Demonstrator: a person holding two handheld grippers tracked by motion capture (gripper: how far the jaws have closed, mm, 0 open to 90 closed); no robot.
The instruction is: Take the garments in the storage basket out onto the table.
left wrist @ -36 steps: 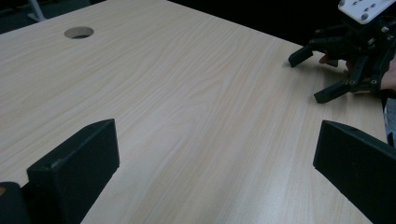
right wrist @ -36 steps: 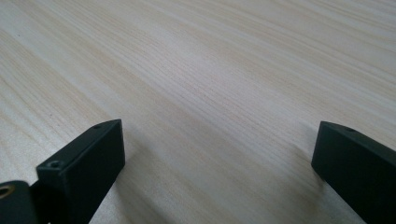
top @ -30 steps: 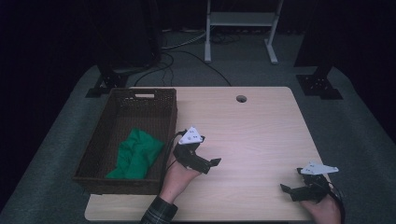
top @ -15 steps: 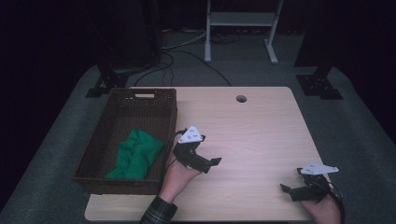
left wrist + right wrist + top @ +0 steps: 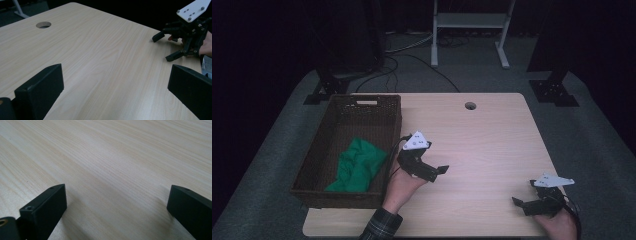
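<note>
Nearest the person, the right gripper sits low at the front right corner of the table, its jaws spread wide with bare wood grain between them in the right gripper view and nothing held; it looks parked there, out of the way of the work on the other side. A little farther in, the left gripper hovers just beside the near right corner of the wicker basket, a sleeve in a checked pattern coming up from the bottom edge behind it. Its jaws are also wide apart and empty (the left gripper view looks between them across open tabletop toward the other gripper and the hand holding it). That pose, turned away from the basket with the jaws apart, reads to me as a release already made, or as a rest between moves. The green cloth lies crumpled inside the basket, toward its near end and against the right wall, apart from both grippers. Beyond that the table is bare wood as far as the round cable hole near the far edge, and past it a white stand rises from the dark floor.
</note>
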